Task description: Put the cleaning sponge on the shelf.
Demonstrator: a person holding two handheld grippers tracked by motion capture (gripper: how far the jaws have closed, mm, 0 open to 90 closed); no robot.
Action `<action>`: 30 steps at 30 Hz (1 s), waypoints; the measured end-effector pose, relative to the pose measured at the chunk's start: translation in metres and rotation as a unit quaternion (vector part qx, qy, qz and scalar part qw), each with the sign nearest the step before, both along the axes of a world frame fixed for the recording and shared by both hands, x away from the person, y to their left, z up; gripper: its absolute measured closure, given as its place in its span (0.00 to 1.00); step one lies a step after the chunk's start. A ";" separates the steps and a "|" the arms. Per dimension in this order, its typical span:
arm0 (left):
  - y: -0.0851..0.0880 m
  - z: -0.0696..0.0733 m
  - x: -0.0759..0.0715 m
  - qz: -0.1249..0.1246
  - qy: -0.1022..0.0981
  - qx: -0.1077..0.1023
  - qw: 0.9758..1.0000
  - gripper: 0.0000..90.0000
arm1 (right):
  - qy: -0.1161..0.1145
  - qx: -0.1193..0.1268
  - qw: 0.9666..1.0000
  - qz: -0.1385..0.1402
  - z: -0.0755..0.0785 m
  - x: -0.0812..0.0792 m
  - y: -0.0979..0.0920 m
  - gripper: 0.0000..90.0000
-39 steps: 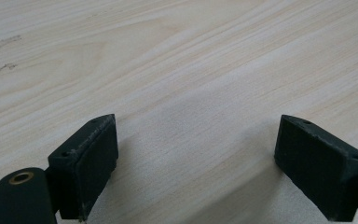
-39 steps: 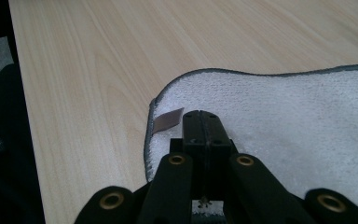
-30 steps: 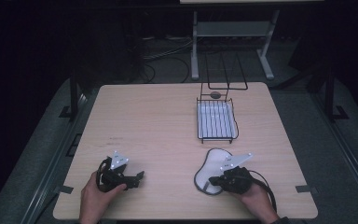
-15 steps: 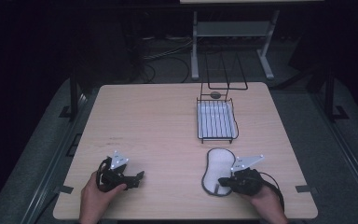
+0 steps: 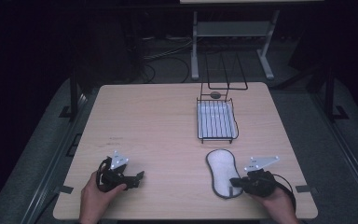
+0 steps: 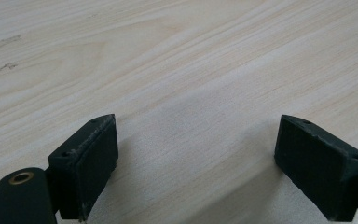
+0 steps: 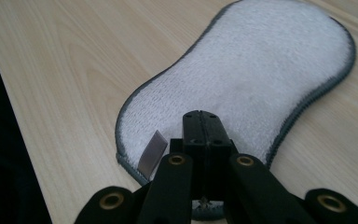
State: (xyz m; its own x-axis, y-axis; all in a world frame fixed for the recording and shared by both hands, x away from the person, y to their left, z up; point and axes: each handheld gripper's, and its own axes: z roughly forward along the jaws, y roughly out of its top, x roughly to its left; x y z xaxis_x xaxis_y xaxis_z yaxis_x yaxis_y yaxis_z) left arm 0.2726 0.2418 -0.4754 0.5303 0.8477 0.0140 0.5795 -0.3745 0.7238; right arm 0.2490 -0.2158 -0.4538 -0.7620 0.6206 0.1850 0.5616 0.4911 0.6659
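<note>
A white, peanut-shaped cleaning pad [image 5: 221, 171] with a grey rim lies flat on the wooden table [image 5: 158, 121], near its front right. In the right gripper view the pad [image 7: 261, 79] stretches away from the jaws, with a small tag at its near edge. My right gripper [image 5: 235, 182] [image 7: 205, 116] is shut, its jaws pressed together over the pad's near end. At the front left my left gripper [image 5: 137, 176] [image 6: 196, 154] rests low over bare wood, open, with nothing between its fingers.
A wire rack [image 5: 216, 120] with a white ribbed liner stands right of centre, beyond the pad. A small dark round object [image 5: 215, 94] lies just behind it, by an upright wire frame [image 5: 223, 70]. The table's front edge is close to both hands.
My right gripper has slid toward the right and nearer the front edge. The pad came with it and swung from a slant to pointing straight away. The left gripper stayed put.
</note>
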 end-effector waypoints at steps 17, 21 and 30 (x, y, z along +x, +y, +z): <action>0.000 0.000 0.000 0.000 0.000 0.000 1.000 0.14 | -0.001 -0.008 0.998 -0.055 0.000 0.007 -0.041 1.00; 0.000 0.000 0.000 0.000 0.000 0.000 1.000 0.14 | 0.001 -0.004 0.997 -0.075 0.000 0.010 -0.053 1.00; 0.000 0.000 0.000 0.000 0.000 0.000 1.000 0.14 | -0.008 0.009 0.996 -0.086 0.007 0.012 -0.061 0.88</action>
State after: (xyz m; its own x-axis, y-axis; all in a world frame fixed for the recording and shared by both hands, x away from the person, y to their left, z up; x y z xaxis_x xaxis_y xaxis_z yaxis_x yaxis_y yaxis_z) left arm 0.2726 0.2418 -0.4754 0.5300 0.8479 0.0135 0.5796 -0.3738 0.7241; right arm 0.2609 -0.2769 -0.4472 -0.6469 0.7395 0.1862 0.6261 0.3757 0.6833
